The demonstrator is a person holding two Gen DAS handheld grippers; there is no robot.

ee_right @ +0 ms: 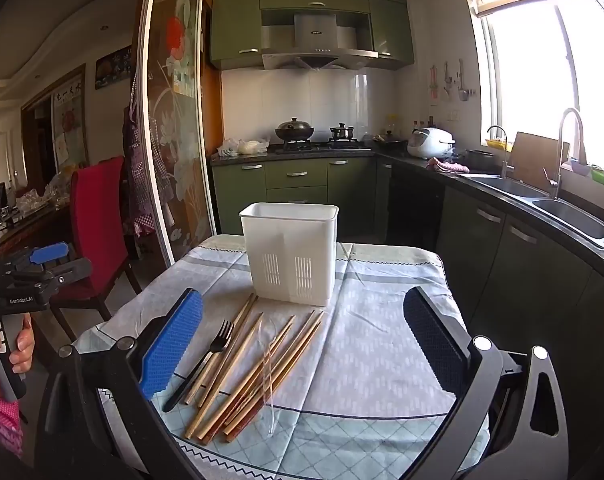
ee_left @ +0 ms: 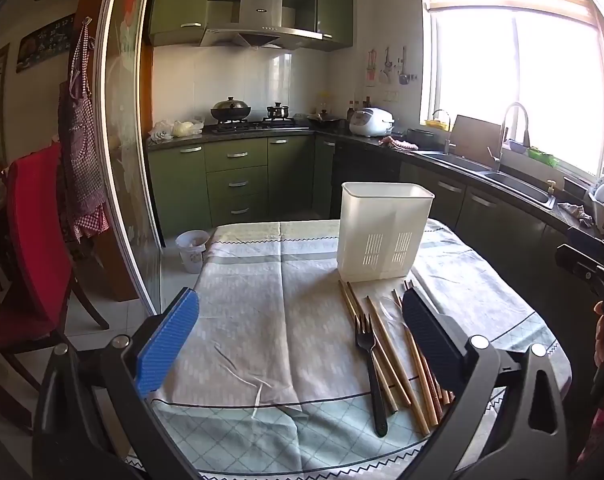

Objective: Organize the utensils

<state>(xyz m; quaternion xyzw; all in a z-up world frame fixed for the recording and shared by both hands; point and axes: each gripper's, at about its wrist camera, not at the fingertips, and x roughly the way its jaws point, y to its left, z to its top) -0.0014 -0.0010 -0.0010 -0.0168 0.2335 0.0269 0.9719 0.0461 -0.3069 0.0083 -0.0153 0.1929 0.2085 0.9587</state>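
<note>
A white slotted utensil holder stands upright on the cloth-covered table. In front of it lie several wooden chopsticks, a black plastic fork and a clear plastic spoon. My left gripper hovers open above the cloth, the utensils near its right finger. My right gripper is open too, held over the table with the utensils below its left finger. Nothing is between either pair of fingers. The left gripper and the hand holding it show at the left edge.
Green kitchen cabinets and a stove line the back wall; a sink and counter run along the right. A red-covered chair and a glass sliding door stand left of the table. A small white bin sits on the floor.
</note>
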